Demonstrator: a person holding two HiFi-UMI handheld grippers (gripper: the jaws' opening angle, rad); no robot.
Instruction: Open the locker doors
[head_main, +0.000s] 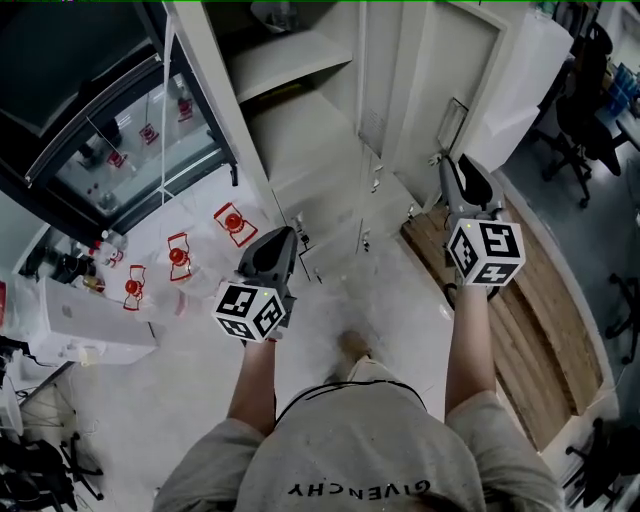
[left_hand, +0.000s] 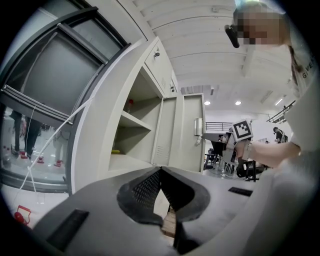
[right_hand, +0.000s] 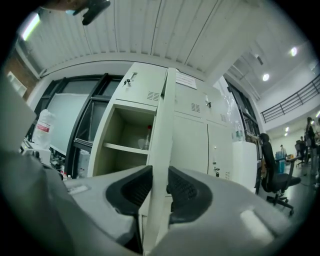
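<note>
A tall pale locker bank stands ahead of me. One door is swung out, and its thin edge runs up between my right gripper's pads, which rest on both of its faces. In the head view that right gripper sits at the open door, just below its handle. The open compartment has a shelf with a bottle on it. My left gripper hangs lower, in front of the locker's foot, with its jaws shut and holding nothing. The other doors stay closed.
A glass-fronted cabinet stands to the left, with several red-labelled clear bottles on the floor before it. A white box lies further left. Wooden flooring runs along the right, and office chairs stand beyond it.
</note>
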